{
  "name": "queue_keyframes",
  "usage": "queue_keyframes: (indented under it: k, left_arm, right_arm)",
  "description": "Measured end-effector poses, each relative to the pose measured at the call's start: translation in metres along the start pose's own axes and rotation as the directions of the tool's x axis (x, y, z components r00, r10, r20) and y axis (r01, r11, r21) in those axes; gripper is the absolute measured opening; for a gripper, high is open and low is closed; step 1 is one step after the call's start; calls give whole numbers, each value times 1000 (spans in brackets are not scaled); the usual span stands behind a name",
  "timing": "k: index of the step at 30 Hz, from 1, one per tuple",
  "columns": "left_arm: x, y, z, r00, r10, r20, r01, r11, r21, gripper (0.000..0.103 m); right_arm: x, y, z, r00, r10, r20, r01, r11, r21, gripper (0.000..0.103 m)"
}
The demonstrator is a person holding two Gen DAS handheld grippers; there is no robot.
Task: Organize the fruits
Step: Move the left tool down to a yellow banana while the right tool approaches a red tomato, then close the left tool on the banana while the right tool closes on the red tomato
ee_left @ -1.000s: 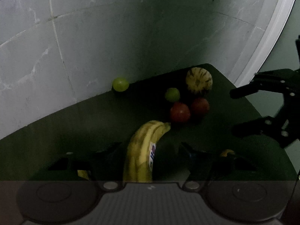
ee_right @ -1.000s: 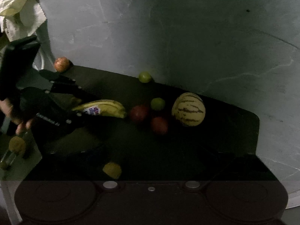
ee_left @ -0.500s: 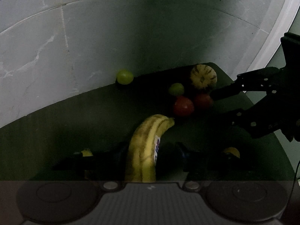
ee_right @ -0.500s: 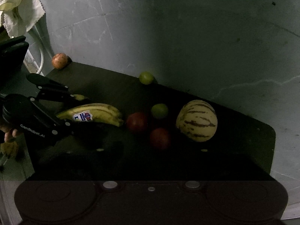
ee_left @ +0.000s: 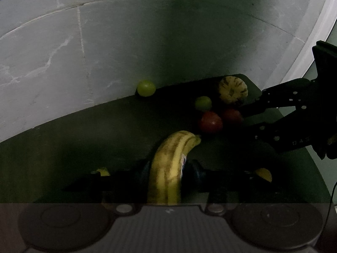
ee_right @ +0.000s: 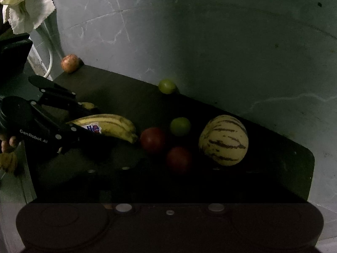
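Two close wrist fisheyes angled down from opposite ends — shared dark mat (ee_left: 88,139) and fruit.

Your left gripper (ee_right: 69,113) is matte black, with flat linked bars, silver screws and white "GenRobot.AI" lettering on its round housing. Your right gripper (ee_left: 248,116) has the same black bars, screws and faint lettering.

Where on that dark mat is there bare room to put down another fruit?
Bare mat runs along the wall between the reddish fruit and the lone green fruit, and again past the striped melon toward the mat's corner. It is crowded between the banana and that melon, where three fruits cluster.
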State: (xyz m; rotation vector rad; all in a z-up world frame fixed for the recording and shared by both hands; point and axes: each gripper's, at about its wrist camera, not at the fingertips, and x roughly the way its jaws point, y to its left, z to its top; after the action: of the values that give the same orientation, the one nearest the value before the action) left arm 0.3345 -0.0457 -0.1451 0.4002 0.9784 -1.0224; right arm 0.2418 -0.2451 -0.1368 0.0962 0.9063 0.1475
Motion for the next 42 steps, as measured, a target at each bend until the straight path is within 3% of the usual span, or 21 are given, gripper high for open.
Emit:
queue_keyframes:
  k: [3,5,18,30,37,42]
  left_arm:
    - [0,1,1,1000,8,4,-8,1000,-2,40]
    - [0,2,1,1000,11,5,-11,1000,-4,39]
    - [-2,-4,-3,998,59,29,-59,998,-25,36]
    - [-5,-21,-13,990,136,50,-127,981,-147,35]
    - [-17,-38,-20,981,175,88,-150,961,-234,35]
    - [-42,-54,-24,961,236,142,-183,933,-310,35]
  right_arm:
    - [1,0,0,1000,-2,2,2,1000,0,40]
    - [1,0,1,1000,-5,2,5,1000,-5,30]
    - [-1,1,-1,1000,-10,20,10,1000,5,28]
    - [-23,5,-6,999,3,54,-6,999,50,28]
    - [-37,14,-6,996,26,80,-30,998,51,28]
    - [-58,26,-1,993,44,114,-47,999,26,28]
